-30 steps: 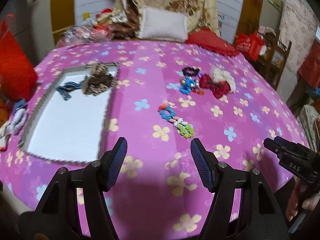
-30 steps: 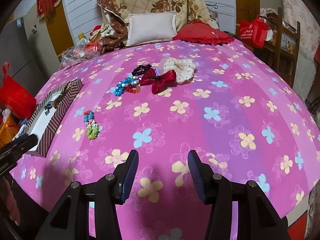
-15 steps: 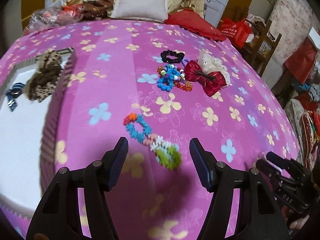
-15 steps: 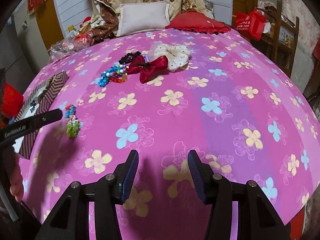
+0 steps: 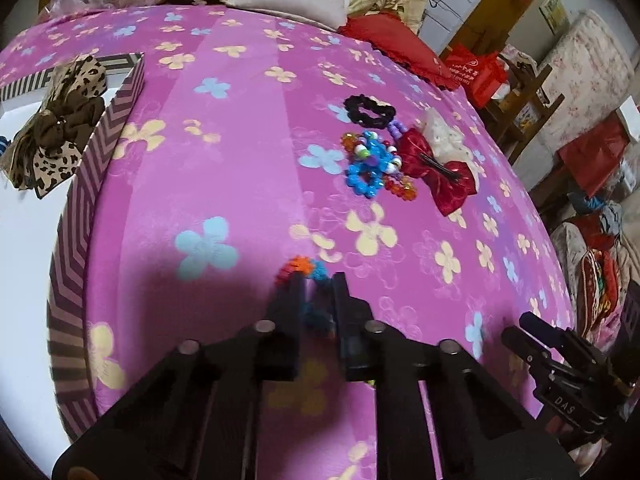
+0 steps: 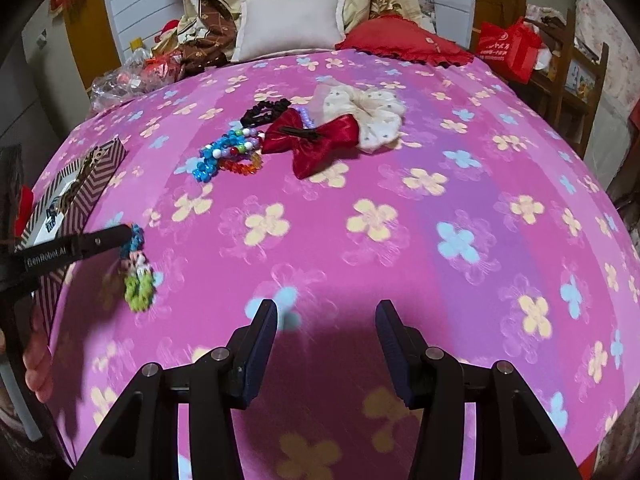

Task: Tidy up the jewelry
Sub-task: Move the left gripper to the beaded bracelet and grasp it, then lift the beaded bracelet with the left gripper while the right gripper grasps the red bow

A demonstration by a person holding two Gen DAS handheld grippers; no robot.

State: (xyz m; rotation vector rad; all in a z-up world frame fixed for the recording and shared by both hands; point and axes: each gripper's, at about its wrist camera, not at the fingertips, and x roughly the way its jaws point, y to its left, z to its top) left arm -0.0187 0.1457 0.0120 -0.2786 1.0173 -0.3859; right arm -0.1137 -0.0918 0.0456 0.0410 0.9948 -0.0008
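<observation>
My left gripper [image 5: 318,280] is shut on a flower bead bracelet [image 5: 308,270], orange, blue, white and green. In the right wrist view the bracelet [image 6: 136,268] hangs from the left gripper's fingers [image 6: 100,242] just above the bedspread. A striped box [image 5: 92,152] with a white floor lies at left and holds a leopard bow [image 5: 60,124]. A pile of jewelry lies further back: blue bead bracelet [image 5: 366,172], red bow [image 5: 438,172], black scrunchie [image 5: 370,110], white scrunchie [image 6: 368,110]. My right gripper [image 6: 326,344] is open and empty over the near bedspread.
The pink flowered bedspread [image 6: 400,220] covers the bed. A white pillow [image 6: 288,20] and a red cushion [image 6: 400,46] lie at the head. A wooden chair with red bags [image 6: 520,52] stands at right.
My left gripper moved forward and down and shut on the flower bead bracelet, which now hangs lifted from the bedspread. The right gripper stayed open and shifted slightly.
</observation>
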